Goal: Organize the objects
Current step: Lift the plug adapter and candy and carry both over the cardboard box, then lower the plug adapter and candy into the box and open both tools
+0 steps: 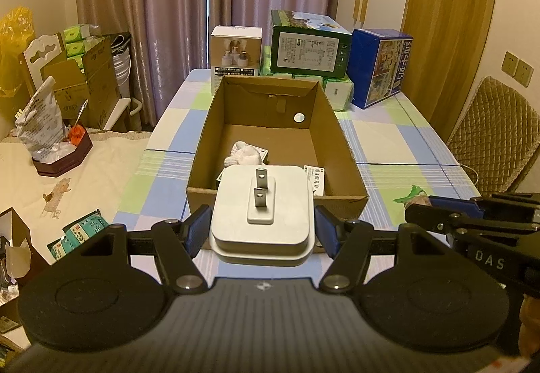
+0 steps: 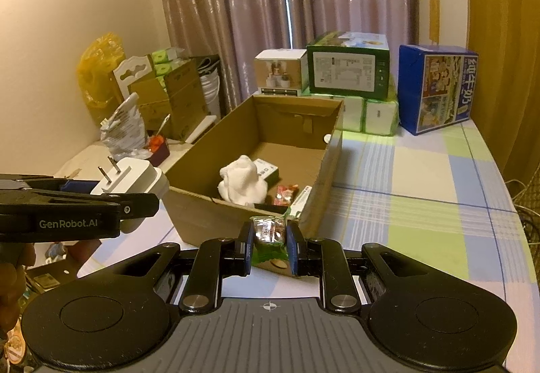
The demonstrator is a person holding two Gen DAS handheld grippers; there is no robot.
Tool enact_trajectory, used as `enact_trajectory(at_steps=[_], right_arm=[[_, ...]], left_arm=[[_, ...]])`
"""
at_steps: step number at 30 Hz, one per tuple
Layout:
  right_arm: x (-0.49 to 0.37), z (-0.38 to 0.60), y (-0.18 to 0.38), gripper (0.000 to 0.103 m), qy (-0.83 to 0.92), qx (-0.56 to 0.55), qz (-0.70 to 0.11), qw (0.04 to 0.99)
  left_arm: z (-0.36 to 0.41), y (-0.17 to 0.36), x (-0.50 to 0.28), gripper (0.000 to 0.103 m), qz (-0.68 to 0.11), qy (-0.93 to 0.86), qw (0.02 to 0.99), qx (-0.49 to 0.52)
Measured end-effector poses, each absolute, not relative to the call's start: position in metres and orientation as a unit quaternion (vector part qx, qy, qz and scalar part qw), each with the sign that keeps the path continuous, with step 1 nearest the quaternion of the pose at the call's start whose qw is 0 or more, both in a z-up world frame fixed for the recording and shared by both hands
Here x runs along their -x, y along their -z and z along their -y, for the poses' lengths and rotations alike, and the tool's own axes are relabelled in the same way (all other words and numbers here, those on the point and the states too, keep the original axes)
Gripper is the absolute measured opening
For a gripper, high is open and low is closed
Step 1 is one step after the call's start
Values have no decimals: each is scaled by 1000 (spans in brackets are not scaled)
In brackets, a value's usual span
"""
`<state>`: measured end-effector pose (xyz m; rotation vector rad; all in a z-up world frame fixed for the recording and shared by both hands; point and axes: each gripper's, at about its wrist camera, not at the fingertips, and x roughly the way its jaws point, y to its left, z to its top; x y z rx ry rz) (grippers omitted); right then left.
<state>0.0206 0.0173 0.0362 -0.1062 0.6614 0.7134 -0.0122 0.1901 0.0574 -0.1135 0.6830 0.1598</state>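
The left hand-held gripper (image 1: 260, 231) clamps a white plug adapter (image 1: 261, 211), prongs up, above the bench (image 1: 388, 143) just short of the cardboard box's (image 1: 347, 150) near wall. The right hand-held gripper (image 2: 269, 246) pinches a green snack packet (image 2: 268, 234) at the box's near corner. Inside lie a white cloth (image 2: 241, 180), a red wrapper (image 2: 285, 195) and a small carton (image 2: 268, 168).
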Motion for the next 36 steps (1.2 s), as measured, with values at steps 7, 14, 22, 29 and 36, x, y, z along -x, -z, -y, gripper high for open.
enact_trajectory(at_steps=[7,14,22,29,36], right_arm=[[-39,-30,-35,17,-345,50,-322,880],[-69,-48,-40,17,-348,47,-324,879],[-107,-71,-44,17,-351,44,-331,875],[-126,-83,-41,17,-349,43,-336,874],[-134,-90,-38,17,-348,42,-341,872]], left_arm=[[-202,-55,-6,61,-338,-80,937,48],[-216,-56,-36,61,-341,-73,936,40],[-226,-55,-78,61,-352,-56,934,36],[-235,-49,-101,61,-362,-53,930,37],[-240,-45,-111,61,-364,-52,929,39]])
